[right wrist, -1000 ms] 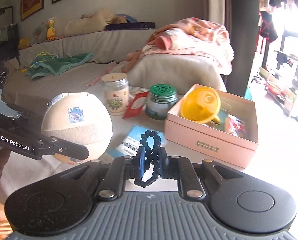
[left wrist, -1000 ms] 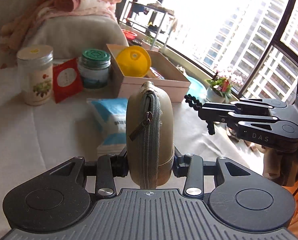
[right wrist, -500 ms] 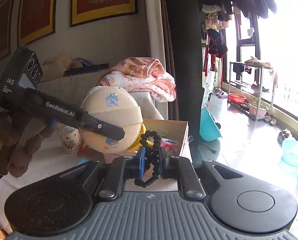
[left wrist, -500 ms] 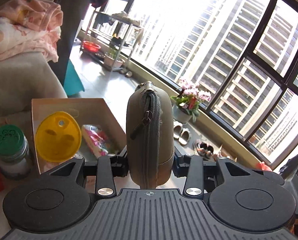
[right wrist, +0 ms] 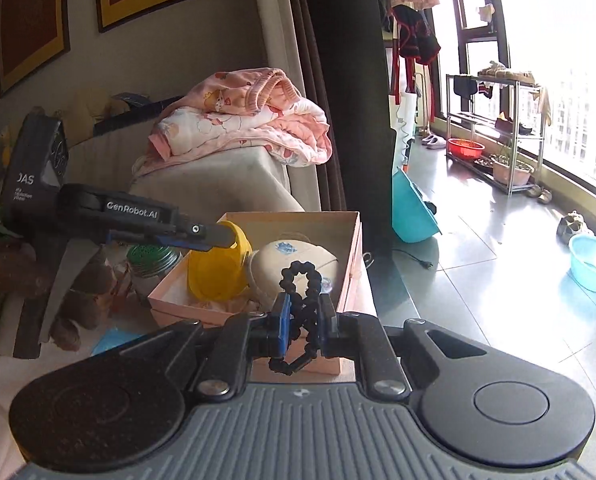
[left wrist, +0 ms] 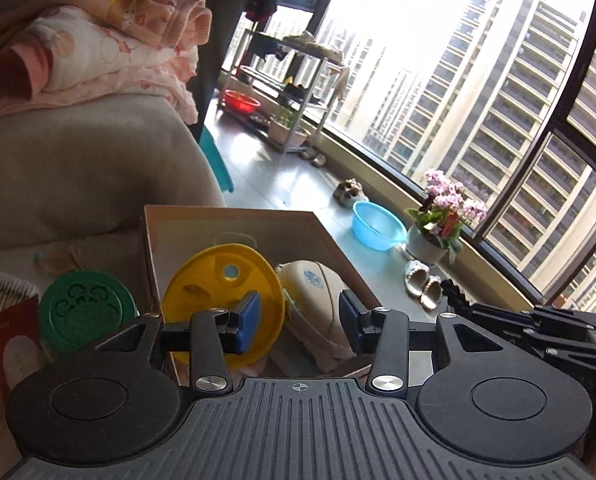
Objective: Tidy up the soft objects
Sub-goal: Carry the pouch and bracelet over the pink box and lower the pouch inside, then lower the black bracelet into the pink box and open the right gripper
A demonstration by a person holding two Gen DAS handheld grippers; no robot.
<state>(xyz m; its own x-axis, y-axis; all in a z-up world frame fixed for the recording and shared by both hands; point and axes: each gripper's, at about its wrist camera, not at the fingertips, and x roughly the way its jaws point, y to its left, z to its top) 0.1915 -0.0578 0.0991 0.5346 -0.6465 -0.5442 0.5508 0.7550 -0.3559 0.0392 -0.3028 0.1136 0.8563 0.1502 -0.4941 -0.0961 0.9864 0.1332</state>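
A beige round zip pouch (left wrist: 314, 292) lies tilted in the pink box (left wrist: 233, 224), against a yellow plastic lid (left wrist: 217, 280). My left gripper (left wrist: 298, 314) hovers just above it. Its jaws are opening and the blue pads (left wrist: 247, 316) stand clear of the pouch. From the right wrist view the left gripper (right wrist: 217, 238) reaches over the box (right wrist: 350, 264) from the left, with the pouch (right wrist: 289, 264) below it. My right gripper (right wrist: 304, 316) is shut on a black beaded loop (right wrist: 302, 276), near the box's front corner. The right gripper (left wrist: 458, 300) also shows at the left view's right edge.
A green-lidded jar (left wrist: 83, 312) and a red packet (left wrist: 9, 340) stand left of the box. A pink blanket (left wrist: 97, 40) is piled on the sofa arm behind. On the floor beyond are a blue basin (left wrist: 376, 226) and a flower pot (left wrist: 438, 224). A blue pack (right wrist: 113, 338) lies before the box.
The left gripper carried the pouch over the pink box and let it go; it now lies inside. The right gripper swung towards the box, still holding the beaded loop.
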